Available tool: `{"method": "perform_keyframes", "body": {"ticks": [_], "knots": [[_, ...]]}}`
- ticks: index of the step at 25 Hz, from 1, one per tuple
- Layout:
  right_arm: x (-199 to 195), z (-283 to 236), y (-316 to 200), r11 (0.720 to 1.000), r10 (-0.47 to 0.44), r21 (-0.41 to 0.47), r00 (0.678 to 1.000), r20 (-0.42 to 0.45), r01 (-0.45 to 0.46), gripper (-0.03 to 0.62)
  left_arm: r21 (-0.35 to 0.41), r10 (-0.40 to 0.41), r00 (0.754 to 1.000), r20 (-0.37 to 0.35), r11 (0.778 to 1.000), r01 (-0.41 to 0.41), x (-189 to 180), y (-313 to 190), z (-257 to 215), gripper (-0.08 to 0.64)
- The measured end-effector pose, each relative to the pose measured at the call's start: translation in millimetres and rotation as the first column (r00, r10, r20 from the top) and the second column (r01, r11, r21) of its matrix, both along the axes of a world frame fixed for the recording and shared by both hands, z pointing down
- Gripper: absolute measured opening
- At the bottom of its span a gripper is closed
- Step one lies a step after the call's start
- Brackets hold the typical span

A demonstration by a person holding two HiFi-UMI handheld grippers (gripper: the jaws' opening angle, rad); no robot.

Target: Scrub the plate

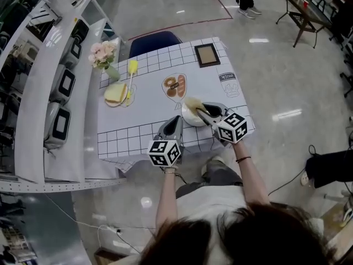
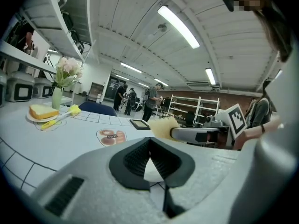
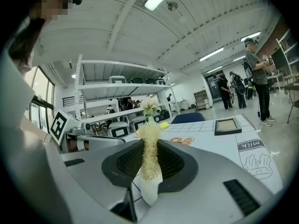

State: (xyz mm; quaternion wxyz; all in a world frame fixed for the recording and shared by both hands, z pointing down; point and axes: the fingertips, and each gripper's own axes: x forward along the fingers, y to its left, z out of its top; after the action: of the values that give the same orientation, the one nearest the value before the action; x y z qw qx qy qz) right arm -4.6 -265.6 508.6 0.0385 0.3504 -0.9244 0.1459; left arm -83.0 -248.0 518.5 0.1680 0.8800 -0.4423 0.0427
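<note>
At the near edge of the table (image 1: 138,131) sits the plate (image 1: 189,118), white and shallow; the left gripper (image 1: 177,120) has its jaws closed narrow on the rim's near side, by my reading to stop it sliding under pressure; the right gripper (image 3: 149,158) is clamped on a yellowish scrubber (image 3: 150,146), held upright with its tuft over the plate's far half, ready for scrubbing strokes.
</note>
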Motion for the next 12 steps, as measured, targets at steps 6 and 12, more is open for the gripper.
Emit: {"method": "perform_keyframes", "body": {"ticks": [6,12], "knots": [[2,-10,7,0.999,-0.002,0.033,1.0,0.006,0.002,0.078,0.01,0.022,1.0,0.004,1.0,-0.022,8,6,-1,0.011],[3,-15,12,0.999,0.0,0.044,1.0,0.01,-0.001,0.078,0.015,0.026,1.0,-0.005,1.0,-0.026,10,8,-4,0.011]]}}
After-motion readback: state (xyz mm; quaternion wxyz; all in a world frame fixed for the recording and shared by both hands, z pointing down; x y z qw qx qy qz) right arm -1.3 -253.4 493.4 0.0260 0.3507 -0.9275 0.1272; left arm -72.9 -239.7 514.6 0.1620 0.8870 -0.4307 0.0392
